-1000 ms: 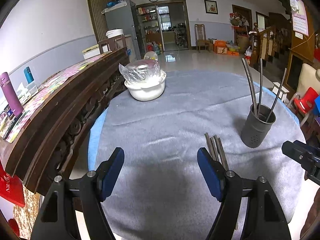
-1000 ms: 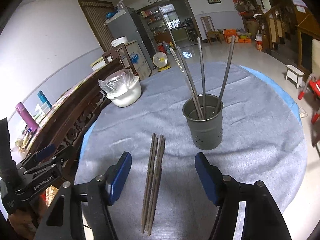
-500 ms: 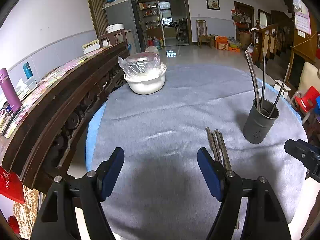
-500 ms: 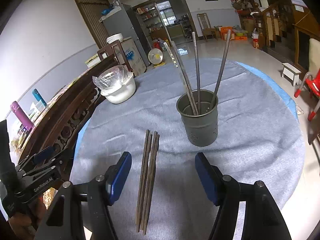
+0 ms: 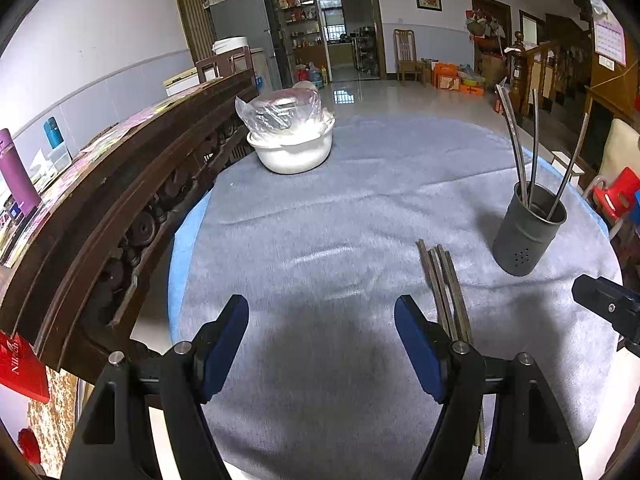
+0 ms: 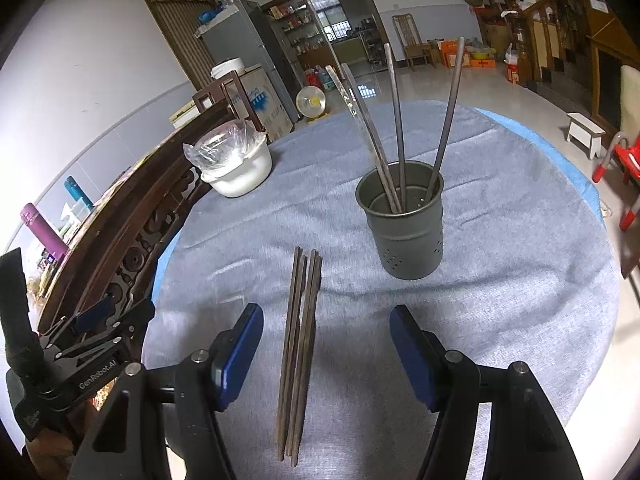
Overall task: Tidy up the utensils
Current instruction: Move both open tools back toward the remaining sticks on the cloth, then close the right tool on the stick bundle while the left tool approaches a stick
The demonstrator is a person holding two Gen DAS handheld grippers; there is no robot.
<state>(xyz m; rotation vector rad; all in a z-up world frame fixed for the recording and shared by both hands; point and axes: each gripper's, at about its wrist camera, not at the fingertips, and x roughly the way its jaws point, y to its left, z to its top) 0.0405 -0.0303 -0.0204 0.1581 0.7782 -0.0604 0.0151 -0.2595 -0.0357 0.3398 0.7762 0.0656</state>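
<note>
Grey tablecloth [image 6: 500, 280]; "GenRobot.AI" on left gripper [image 6: 96, 372].

Holder: grey perforated metal holder [image 6: 402, 224], upright on the bench.
Standing chopsticks [image 6: 394, 120]: four, leaning inside the holder.
Loose chopsticks [image 6: 300, 340]: dark bundle lying flat, near the holder.

Surface: round table [image 6: 540, 320], covered by a grey cloth [image 5: 360, 208] over a blue underlay visible at the rim.
Far left: white bowl [image 6: 240, 178] resting on the cloth, topped with a clear plastic bag.
Right of centre: grey holder [image 6: 404, 236], upright, perforated near its base, with four long utensils standing in it.
Near edge: chopsticks [image 6: 300, 344], a bundle lying flat, side by side, just left of the holder and apart from it.
</note>
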